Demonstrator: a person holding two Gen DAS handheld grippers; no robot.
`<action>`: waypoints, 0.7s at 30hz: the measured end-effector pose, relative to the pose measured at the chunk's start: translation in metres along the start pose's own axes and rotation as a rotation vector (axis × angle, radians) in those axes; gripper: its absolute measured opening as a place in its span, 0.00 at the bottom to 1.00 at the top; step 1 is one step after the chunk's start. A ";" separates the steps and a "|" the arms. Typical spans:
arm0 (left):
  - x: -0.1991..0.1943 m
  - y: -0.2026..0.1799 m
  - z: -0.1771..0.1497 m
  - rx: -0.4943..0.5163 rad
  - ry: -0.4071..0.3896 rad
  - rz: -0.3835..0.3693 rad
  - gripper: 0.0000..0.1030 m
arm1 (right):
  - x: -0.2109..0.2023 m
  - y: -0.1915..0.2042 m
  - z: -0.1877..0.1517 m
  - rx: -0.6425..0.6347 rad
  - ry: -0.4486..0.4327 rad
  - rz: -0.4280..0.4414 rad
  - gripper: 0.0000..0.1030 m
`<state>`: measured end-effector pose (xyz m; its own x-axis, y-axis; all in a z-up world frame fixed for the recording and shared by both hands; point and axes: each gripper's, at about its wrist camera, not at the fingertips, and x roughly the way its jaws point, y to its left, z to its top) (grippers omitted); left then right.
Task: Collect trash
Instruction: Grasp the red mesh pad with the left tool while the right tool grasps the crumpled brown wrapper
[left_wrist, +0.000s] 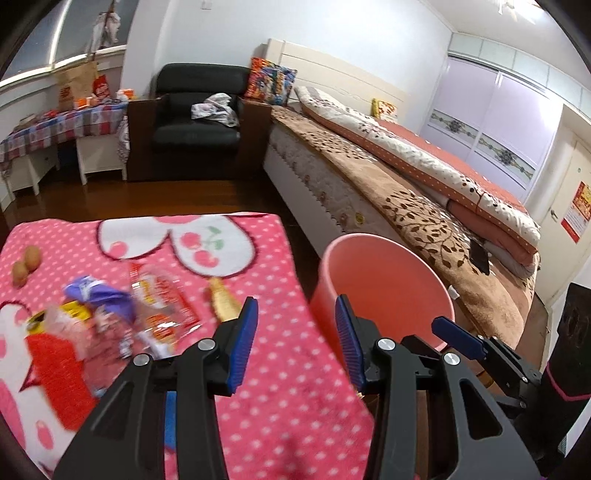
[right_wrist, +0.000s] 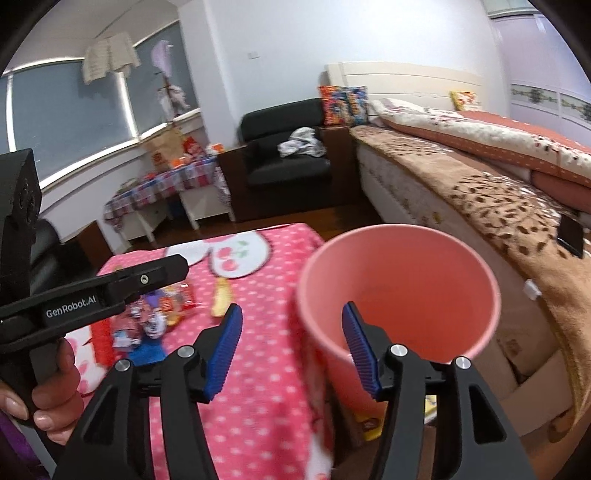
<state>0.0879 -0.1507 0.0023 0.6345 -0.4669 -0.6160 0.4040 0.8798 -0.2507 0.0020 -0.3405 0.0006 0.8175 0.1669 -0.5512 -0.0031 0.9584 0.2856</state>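
Pink polka-dot tabletop (left_wrist: 280, 369), nearest; left gripper (left_wrist: 295, 332) and right gripper (right_wrist: 293, 347), fingers spread, holding nothing; wrapper heap (left_wrist: 110, 317) on tabletop's left side; yellow scrap (left_wrist: 223, 301) beside it; pink bucket (right_wrist: 399, 295) just right of tabletop; bed (left_wrist: 388, 184) beyond.

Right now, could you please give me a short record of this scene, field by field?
surface: pink dotted blanket
trash: heap of wrappers on the blanket, left of the bin
bin: pink bucket, beside the blanket's edge, looks empty
left gripper: open, holding nothing
right gripper: open, holding nothing, near the bucket's rim
other: two small brown round things
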 end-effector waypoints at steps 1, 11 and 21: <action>-0.005 0.005 -0.001 -0.008 -0.005 0.007 0.42 | 0.001 0.007 -0.001 -0.009 0.002 0.019 0.54; -0.054 0.053 -0.019 -0.050 -0.059 0.131 0.42 | 0.016 0.068 -0.011 -0.080 0.055 0.146 0.54; -0.085 0.115 -0.050 -0.135 -0.072 0.215 0.42 | 0.028 0.110 -0.020 -0.149 0.087 0.209 0.54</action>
<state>0.0475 -0.0053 -0.0110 0.7432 -0.2686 -0.6128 0.1659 0.9613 -0.2202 0.0129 -0.2256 0.0009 0.7379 0.3779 -0.5592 -0.2566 0.9234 0.2854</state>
